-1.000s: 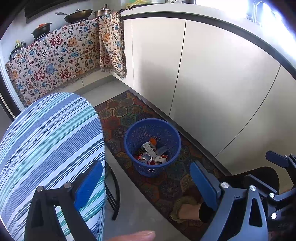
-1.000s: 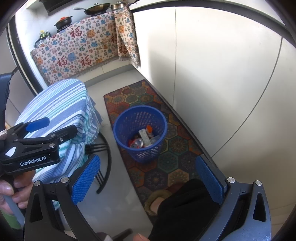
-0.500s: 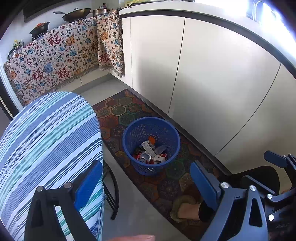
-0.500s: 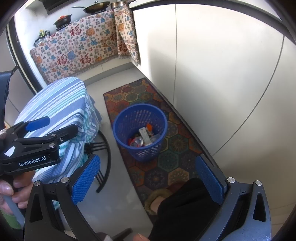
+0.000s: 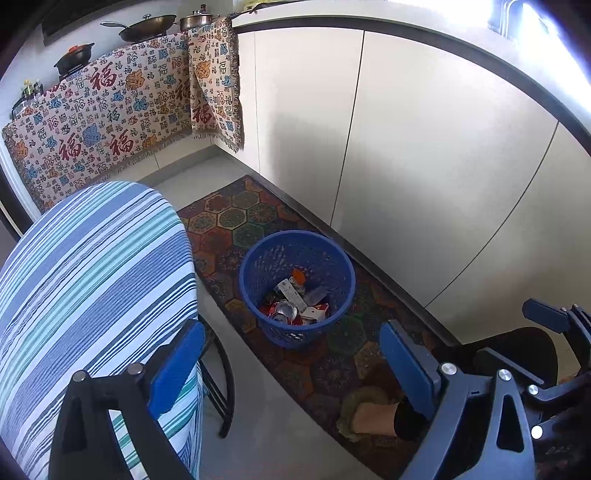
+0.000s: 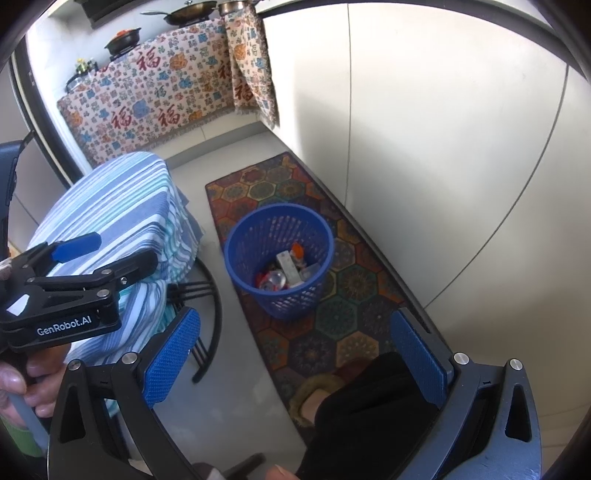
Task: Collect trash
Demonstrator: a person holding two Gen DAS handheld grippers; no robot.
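In the left wrist view, the left gripper (image 5: 291, 365) is held wide apart and empty at the bottom, the blue basket (image 5: 255, 273) of trash (image 5: 295, 306) seen at centre on the patterned rug (image 5: 236, 221). In the right wrist view, the right gripper (image 6: 295, 354) is likewise spread and empty, the basket (image 6: 240, 254) lying centre, above its fingers.

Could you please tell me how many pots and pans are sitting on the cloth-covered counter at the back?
3. A black pot with an orange top stands at the left, a frying pan in the middle, and a lidded steel pot at the corner. Others may be out of view.
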